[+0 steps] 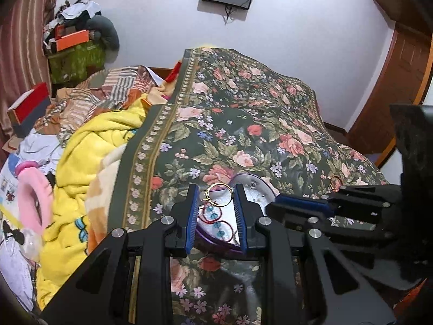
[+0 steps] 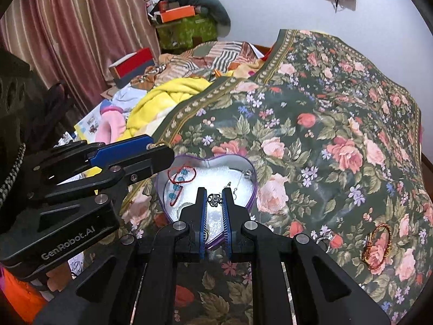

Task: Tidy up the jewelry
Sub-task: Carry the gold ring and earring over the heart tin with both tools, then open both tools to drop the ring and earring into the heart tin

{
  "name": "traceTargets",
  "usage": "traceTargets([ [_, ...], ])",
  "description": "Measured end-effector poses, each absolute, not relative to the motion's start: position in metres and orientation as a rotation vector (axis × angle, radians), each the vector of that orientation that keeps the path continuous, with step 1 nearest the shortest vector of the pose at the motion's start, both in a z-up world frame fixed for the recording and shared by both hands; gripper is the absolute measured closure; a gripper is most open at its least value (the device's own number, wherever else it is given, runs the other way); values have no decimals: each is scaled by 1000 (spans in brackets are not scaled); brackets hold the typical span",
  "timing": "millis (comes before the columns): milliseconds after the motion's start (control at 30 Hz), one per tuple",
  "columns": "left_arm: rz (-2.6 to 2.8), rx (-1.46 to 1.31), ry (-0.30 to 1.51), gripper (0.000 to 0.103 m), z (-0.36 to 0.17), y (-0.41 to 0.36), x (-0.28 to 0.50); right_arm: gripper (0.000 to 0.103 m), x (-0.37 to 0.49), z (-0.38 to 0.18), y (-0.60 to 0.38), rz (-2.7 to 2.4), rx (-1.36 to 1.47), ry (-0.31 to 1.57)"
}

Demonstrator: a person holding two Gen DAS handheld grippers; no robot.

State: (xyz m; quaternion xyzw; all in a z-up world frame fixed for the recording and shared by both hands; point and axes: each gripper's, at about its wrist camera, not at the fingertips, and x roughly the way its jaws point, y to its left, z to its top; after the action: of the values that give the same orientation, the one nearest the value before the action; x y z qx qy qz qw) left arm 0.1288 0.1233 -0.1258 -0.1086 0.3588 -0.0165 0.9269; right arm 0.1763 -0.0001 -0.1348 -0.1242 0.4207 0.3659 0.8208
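A gold bangle (image 1: 219, 195) is gripped by the left tongs (image 1: 216, 203), a silver pendant (image 2: 214, 200) by the right tongs (image 2: 215, 203) (both over the heart-shaped tin (image 2: 243, 162), its tip toward 6 o'clock).

Both tools wear matte black frames. The left gripper (image 1: 216, 197) shows two blue ribbed pads on angular black fingers, with round silver screws at every pivot. The right gripper (image 2: 215, 203) matches it: blue ridged pads, silver screw heads, triangular cut-outs in the black arms. Seen from the right camera, the left tool's side carries white lettering reading GenRobot.AI.
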Motion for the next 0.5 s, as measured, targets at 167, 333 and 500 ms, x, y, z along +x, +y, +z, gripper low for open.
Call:
traceTargets([
  [167,-49,-222,744,79,-129,119,135,93,176,-140,2,783,-284,898],
  [333,-58,-225,742,79,-128,119,136,93,176,-140,3,790,-293,890],
  [500,-53,-223,742,78,-124,120,136,92,172,-138,6,794,-326,878],
])
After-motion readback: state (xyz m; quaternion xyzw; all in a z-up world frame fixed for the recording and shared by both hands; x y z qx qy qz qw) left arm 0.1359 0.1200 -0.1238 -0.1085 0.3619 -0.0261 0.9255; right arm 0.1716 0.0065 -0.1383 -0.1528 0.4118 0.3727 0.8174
